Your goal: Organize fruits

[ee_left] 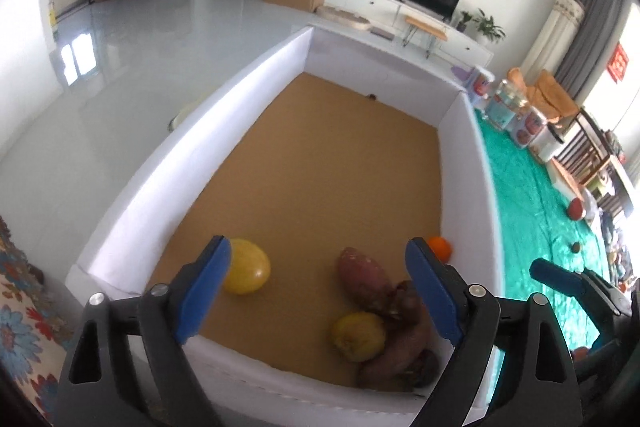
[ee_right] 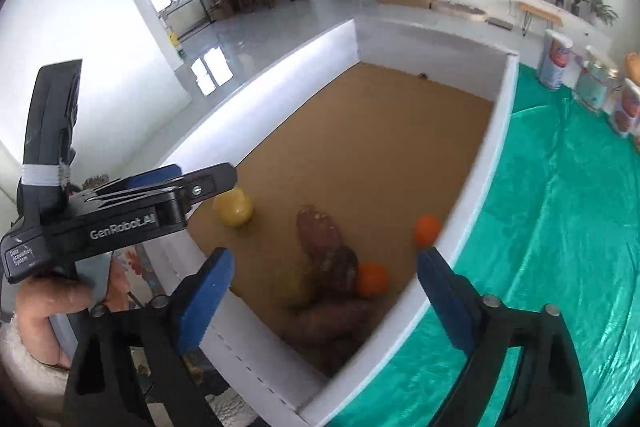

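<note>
A white-walled box (ee_left: 224, 131) with a brown floor holds the produce. In the left wrist view a yellow fruit (ee_left: 246, 266) lies near the left wall, several sweet potatoes (ee_left: 364, 281) pile at the near right with another yellow fruit (ee_left: 358, 335) on them, and an orange (ee_left: 440, 247) sits by the right wall. My left gripper (ee_left: 318, 291) hovers open and empty above them. My right gripper (ee_right: 324, 303) is open and empty over the box's near right corner (ee_right: 256, 367), above the sweet potatoes (ee_right: 320, 231) and two oranges (ee_right: 372, 279) (ee_right: 427, 230).
A green cloth (ee_right: 560, 227) covers the table right of the box, with several jars (ee_right: 558, 59) at its far end. A small reddish fruit (ee_left: 577, 209) and a small brown item (ee_left: 576, 247) lie on the cloth. The left gripper body (ee_right: 100, 215) shows in the right wrist view.
</note>
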Demonstrator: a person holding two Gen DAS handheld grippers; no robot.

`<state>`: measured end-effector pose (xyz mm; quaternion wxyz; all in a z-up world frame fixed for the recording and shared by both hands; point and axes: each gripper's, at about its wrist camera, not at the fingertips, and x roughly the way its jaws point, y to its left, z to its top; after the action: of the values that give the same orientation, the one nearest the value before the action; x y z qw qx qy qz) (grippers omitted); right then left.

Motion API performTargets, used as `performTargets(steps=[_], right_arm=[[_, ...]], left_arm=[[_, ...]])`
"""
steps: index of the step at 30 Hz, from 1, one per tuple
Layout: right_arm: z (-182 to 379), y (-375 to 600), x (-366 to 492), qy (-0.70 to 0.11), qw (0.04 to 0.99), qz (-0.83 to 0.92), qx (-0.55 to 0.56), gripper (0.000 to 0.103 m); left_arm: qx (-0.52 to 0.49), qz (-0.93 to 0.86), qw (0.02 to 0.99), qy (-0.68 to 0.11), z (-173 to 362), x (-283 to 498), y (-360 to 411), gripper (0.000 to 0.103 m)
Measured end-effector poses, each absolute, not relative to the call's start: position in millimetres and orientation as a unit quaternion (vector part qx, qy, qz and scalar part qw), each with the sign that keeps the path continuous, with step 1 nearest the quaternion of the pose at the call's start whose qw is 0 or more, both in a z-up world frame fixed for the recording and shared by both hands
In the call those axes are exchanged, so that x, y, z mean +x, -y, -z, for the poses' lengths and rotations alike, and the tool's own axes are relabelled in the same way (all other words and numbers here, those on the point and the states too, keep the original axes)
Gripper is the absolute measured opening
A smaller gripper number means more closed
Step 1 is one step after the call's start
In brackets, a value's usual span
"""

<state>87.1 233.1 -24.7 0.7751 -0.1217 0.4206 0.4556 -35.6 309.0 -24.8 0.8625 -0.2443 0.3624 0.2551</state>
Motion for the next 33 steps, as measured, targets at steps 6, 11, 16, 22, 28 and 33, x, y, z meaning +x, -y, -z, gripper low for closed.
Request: performTargets(steps=[6,11,16,22,28,33], right_arm=[[26,-66,128,-0.359,0.887,-0.289,-0.022,0.103],[72,63,183,-0.376,0.923,-0.087,-0.008,0.103],[96,157,199,-0.401,0.915,0.02,0.048,0.103],[105,181,205,-0.414,0.904,0.049,0.094,0.103],[106,175,199,-0.404,0.909,0.065,0.081,0.103],[106,176,197,-0.4,0.91,0.071,0.079,0.103]], left_arm=[[-0.221,-0.091,0.906,-0.351,-17,14,-202,0.095],[-0.203,0.103,0.887,-0.401,3,86,-85,0.099],[-0.138,0.096,0.879,-0.447,77,174,-12,0.098],[-0.06,0.061,0.891,-0.446,129,247,20,0.098],[0.01,0.025,0.893,-0.45,148,287,23,0.103],[0.013,0.034,0.892,-0.451,148,295,20,0.103]])
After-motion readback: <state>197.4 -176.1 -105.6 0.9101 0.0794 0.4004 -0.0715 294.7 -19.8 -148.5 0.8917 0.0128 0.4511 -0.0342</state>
